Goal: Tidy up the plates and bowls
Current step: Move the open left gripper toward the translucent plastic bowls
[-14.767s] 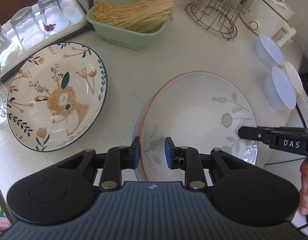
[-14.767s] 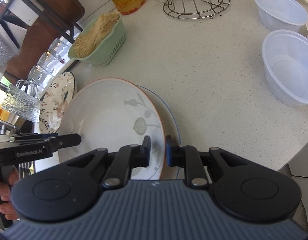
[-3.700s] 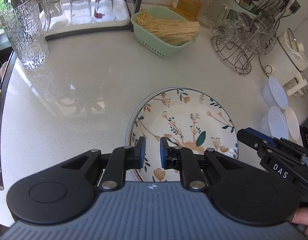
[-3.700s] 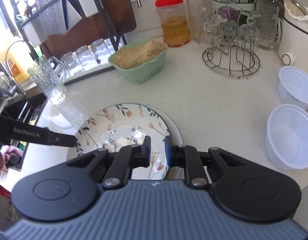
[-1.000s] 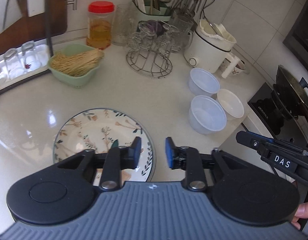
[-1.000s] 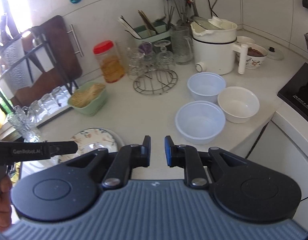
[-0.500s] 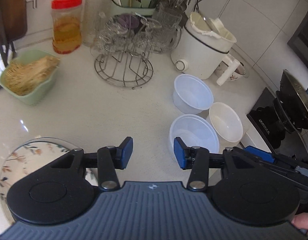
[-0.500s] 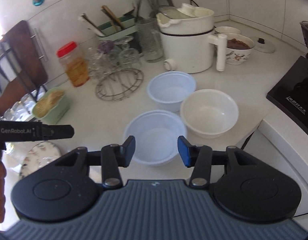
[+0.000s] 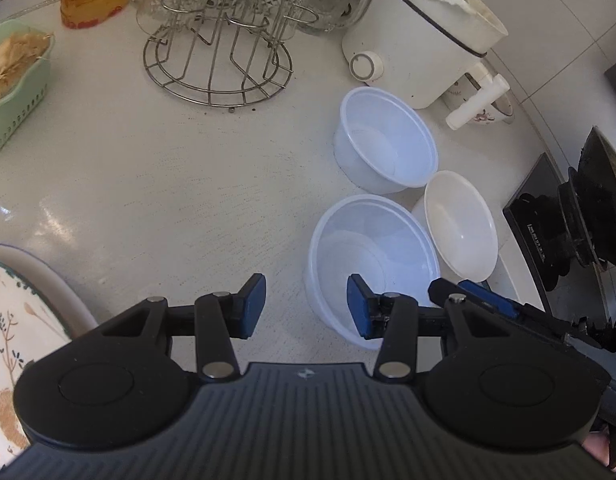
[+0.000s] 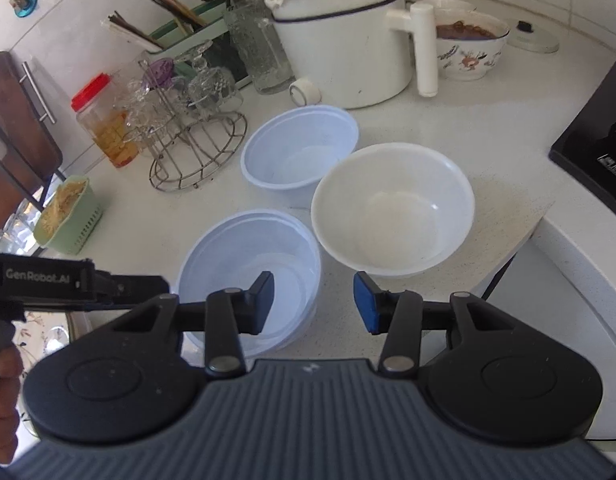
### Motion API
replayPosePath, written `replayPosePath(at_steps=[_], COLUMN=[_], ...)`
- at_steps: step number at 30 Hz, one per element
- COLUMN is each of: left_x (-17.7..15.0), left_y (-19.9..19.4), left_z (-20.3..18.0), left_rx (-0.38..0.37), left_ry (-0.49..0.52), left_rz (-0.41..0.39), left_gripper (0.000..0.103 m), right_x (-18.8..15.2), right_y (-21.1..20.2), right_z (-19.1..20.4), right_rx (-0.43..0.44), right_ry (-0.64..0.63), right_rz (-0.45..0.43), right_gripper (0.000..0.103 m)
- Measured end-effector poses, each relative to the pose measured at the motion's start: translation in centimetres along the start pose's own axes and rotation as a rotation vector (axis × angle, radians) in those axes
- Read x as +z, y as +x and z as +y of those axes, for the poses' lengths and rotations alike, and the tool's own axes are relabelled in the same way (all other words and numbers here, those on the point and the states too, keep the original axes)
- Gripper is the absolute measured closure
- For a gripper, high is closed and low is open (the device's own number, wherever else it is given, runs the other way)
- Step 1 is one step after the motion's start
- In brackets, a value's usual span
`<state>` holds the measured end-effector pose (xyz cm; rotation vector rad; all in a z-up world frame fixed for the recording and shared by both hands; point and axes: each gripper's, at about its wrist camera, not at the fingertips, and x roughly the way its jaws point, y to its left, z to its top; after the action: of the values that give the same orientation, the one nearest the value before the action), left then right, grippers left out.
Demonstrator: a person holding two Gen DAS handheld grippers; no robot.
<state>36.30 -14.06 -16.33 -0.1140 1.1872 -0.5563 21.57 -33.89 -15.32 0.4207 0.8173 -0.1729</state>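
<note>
Three empty bowls stand together on the white counter. The near translucent bowl [image 9: 371, 256] [image 10: 248, 268] is closest to both grippers. A second translucent bowl [image 9: 383, 140] [image 10: 300, 152] stands behind it. An opaque white bowl [image 9: 459, 224] [image 10: 391, 208] is on the right. My left gripper [image 9: 306, 306] is open, its right finger over the near bowl's rim. My right gripper [image 10: 313, 302] is open, above the counter between the near bowl and the white bowl. The stacked plates, floral one on top [image 9: 12, 320], lie at the far left.
A wire glass rack [image 9: 218, 52] [image 10: 196, 152], a white electric pot [image 9: 419, 40] [image 10: 347, 48], a green basket of noodles [image 9: 12, 80] [image 10: 68, 216] and an oil jar [image 10: 104, 128] stand behind. A black stove [image 9: 567, 220] [image 10: 595, 152] is on the right, by the counter edge.
Both grippers have moved right from the plates to the bowls and closer to them. Both have opened wide.
</note>
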Motion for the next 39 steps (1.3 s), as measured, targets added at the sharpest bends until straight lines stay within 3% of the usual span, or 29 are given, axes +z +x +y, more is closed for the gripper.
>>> replayPosePath(at_steps=[5,6,11,18,28,31,35,39], left_x=[0.5,0.6,0.8,0.6,0.0,-0.4,-0.9,-1.1], left_y=[0.9,1.0,1.3,-0.4,-4.5,-4.9,-5.1,-5.2], left_z=[-1.1,-1.3,-1.6,-1.2,2.5,3.9,4.7,5.3], left_rx=[0.036,0.046,0.044,0.070,0.124,0.134,0.131,0.143], left_ry=[0.049,0.063,0.078,0.089,0.031,0.012,0.022,0.033], left_rz=[-0.008,-0.010,0.007,-0.028,-0.101,-0.094,-0.091,-0.087], left_gripper=[0.061,0.063,0.084,0.085,0.084,0.084,0.084,0.084], right_x=[0.2,0.2,0.3,0.5,0.6,0.3,-0.5,-0.6], right_y=[1.0,1.2,2.0,1.6,1.8,2.2,2.4,2.8], right_z=[0.0,0.1,0.2,1.1,6.0,7.3,9.5,10.1], right_rx=[0.011,0.012,0.031,0.073,0.144,0.146,0.088,0.085], right_ry=[-0.025,-0.030,-0.036,-0.050,-0.172,-0.205,-0.312,-0.312], right_rz=[0.013,0.016,0.030,0.033,0.027,0.033,0.013,0.019], right_gripper=[0.066,0.071,0.085,0.085,0.085,0.085,0.085,0.085])
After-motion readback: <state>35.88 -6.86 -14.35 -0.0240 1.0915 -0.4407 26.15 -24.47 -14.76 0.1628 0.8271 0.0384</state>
